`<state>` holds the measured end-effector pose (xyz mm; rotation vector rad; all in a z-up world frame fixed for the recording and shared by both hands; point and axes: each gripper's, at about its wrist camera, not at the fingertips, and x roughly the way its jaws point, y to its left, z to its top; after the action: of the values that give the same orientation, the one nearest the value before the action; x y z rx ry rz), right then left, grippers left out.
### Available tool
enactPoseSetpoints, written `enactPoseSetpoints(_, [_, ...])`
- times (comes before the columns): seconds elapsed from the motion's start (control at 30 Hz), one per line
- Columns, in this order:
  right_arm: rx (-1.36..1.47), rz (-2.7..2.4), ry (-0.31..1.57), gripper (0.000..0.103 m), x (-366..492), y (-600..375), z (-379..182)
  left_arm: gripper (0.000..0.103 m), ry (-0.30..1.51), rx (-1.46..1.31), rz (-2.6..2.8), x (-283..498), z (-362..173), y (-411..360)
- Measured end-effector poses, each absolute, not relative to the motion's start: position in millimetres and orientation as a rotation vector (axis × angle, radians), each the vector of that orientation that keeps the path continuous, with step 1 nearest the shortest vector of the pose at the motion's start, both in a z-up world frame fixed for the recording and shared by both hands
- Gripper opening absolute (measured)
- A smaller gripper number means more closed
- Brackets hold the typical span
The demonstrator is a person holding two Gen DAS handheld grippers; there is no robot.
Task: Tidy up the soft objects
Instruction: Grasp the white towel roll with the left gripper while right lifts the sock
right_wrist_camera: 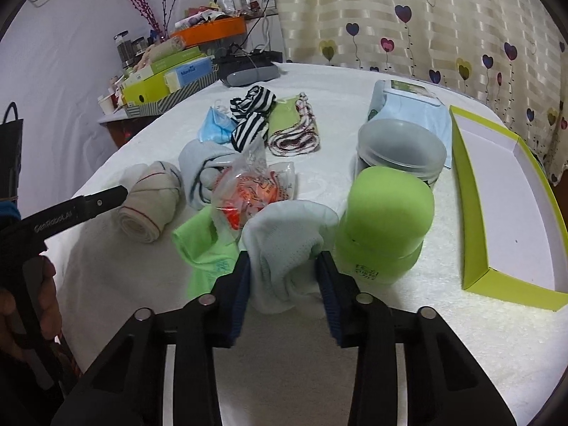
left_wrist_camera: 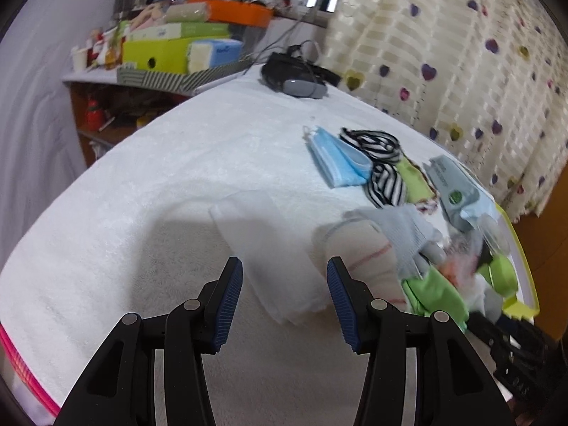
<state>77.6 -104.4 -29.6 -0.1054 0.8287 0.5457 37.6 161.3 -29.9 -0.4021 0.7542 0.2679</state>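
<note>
In the right wrist view my right gripper (right_wrist_camera: 283, 277) is shut on a pale blue-white knit cloth (right_wrist_camera: 287, 234), both pads pressing its sides. Right beside it stands a green lidded jar (right_wrist_camera: 387, 220). A green cloth (right_wrist_camera: 202, 245), a clear bag with orange print (right_wrist_camera: 248, 191) and a cream roll with a red stripe (right_wrist_camera: 149, 206) lie to the left. In the left wrist view my left gripper (left_wrist_camera: 284, 294) is open over a folded white cloth (left_wrist_camera: 262, 248) that lies between its fingers, untouched. The cream roll (left_wrist_camera: 358, 252) lies just right of it.
Blue face masks (right_wrist_camera: 213, 127), striped black-and-white cloth (right_wrist_camera: 252, 113), a green and red-striped cloth (right_wrist_camera: 294, 127), stacked clear tubs (right_wrist_camera: 401, 149) and a wipes pack (right_wrist_camera: 408, 103) lie farther back. An open lime box (right_wrist_camera: 504, 213) sits at the right. A cluttered shelf (left_wrist_camera: 159, 53) stands behind.
</note>
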Motion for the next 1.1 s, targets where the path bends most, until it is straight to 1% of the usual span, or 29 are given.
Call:
enactPoseSetpoints(0.2, [-0.111, 0.555, 0.829, 0.036, 78, -104, -30, 0.049, 0.797, -0.435, 0.298, 55, -42, 166])
enactPoseSetpoints(0.37, [-0.117, 0.568, 0.819, 0.029, 78, -105, -29, 0.048, 0.796, -0.410, 0.314, 58, -43, 165])
enactPoseSetpoints(0.43, [-0.123, 0.571, 0.811, 0.028, 76, -104, -28, 0.035, 0.793, -0.404, 0.323, 56, -42, 165])
enactPoseSetpoints(0.47, [-0.125, 0.574, 0.808, 0.028, 75, -105, -28, 0.034, 0.793, -0.405, 0.320, 56, -42, 165])
enactPoseSetpoints(0.53, [-0.126, 0.579, 0.802, 0.027, 74, -105, -27, 0.024, 0.784, -0.393, 0.323, 54, -39, 164])
enactPoseSetpoints(0.6, [-0.123, 0.584, 0.794, 0.027, 72, -107, -25, 0.021, 0.769, -0.377, 0.330, 51, -35, 164])
enactPoseSetpoints(0.9, [-0.094, 0.601, 0.726, 0.027, 60, -117, -8, 0.020, 0.684, -0.338, 0.321, 27, -7, 156])
enactPoseSetpoints(1.1, [-0.073, 0.612, 0.668, 0.027, 49, -126, 9, 0.020, 0.644, -0.311, 0.274, 15, 13, 134])
